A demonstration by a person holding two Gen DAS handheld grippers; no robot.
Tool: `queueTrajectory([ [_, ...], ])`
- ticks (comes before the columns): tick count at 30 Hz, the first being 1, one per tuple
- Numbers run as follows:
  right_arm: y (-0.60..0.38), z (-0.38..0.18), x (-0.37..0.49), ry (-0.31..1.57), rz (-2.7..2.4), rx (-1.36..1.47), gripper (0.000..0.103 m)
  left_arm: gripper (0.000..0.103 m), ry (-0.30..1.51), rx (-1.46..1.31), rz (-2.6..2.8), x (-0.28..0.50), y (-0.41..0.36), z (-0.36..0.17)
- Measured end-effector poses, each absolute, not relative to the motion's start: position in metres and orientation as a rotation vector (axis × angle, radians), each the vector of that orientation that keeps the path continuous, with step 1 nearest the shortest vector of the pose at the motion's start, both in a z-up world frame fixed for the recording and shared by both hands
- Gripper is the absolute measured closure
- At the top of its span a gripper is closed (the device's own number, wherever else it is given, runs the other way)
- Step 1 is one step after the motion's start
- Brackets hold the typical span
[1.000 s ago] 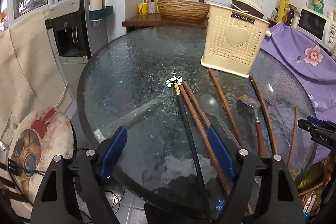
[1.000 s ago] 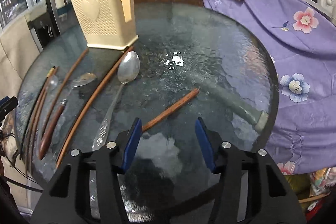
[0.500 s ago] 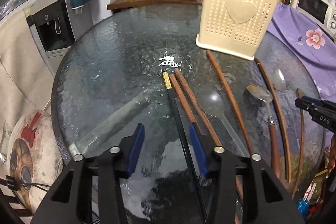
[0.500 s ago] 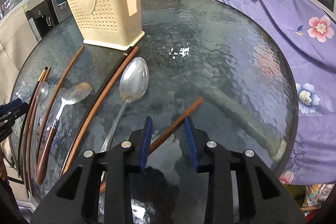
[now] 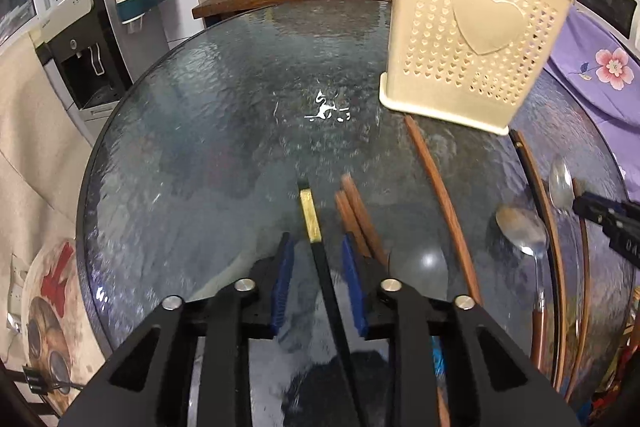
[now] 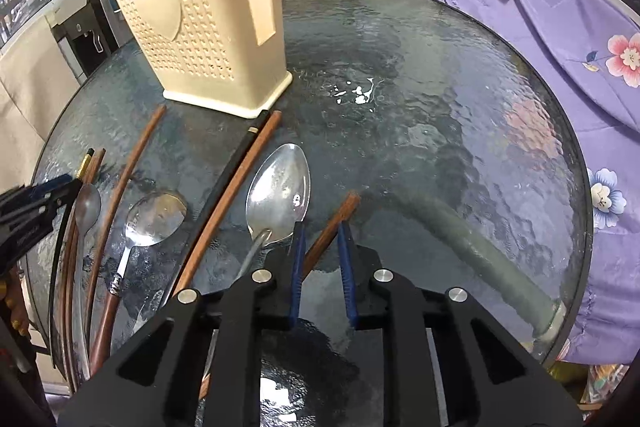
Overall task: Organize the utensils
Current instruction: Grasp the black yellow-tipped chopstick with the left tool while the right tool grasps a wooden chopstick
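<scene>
- Left wrist view: the left tool (image 5: 318, 277) is closing its jaws around the black chopstick (image 5: 320, 259), with small gaps showing, so it is not pinching it yet.
- The right tool (image 6: 322, 267) is closing around a brown chopstick (image 6: 334, 223), also not quite pinching.
- Both sticks are lying flat on the glass counter (image 5: 224, 131), thin and long, near the cream holder (image 5: 472, 43).

Rippled glossy glass table (image 5: 208, 131), perforated cream plastic holder (image 5: 472, 39), polished metal spoon (image 6: 280, 187), matt brown wooden chopstick (image 5: 440, 195).
</scene>
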State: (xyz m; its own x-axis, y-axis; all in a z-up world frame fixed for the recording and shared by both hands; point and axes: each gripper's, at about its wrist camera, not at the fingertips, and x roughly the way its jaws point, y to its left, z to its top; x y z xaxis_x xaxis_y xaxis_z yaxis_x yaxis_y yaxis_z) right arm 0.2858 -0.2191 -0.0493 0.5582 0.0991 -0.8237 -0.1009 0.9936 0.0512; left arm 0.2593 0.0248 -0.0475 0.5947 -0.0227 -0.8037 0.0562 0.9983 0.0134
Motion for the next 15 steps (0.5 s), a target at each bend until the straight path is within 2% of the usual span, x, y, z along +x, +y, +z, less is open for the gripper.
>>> queueTrajectory([
  [6, -0.217, -0.05, 0.293, 0.973, 0.137, 0.014, 0.089, 0.094, 0.941, 0.04, -0.042, 0.273, 0.023, -0.046],
  [15, -0.23, -0.049, 0.307, 0.987, 0.178, 0.093, 0.095, 0.096, 0.957, 0.013, -0.05, 0.286, 0.026, -0.045],
])
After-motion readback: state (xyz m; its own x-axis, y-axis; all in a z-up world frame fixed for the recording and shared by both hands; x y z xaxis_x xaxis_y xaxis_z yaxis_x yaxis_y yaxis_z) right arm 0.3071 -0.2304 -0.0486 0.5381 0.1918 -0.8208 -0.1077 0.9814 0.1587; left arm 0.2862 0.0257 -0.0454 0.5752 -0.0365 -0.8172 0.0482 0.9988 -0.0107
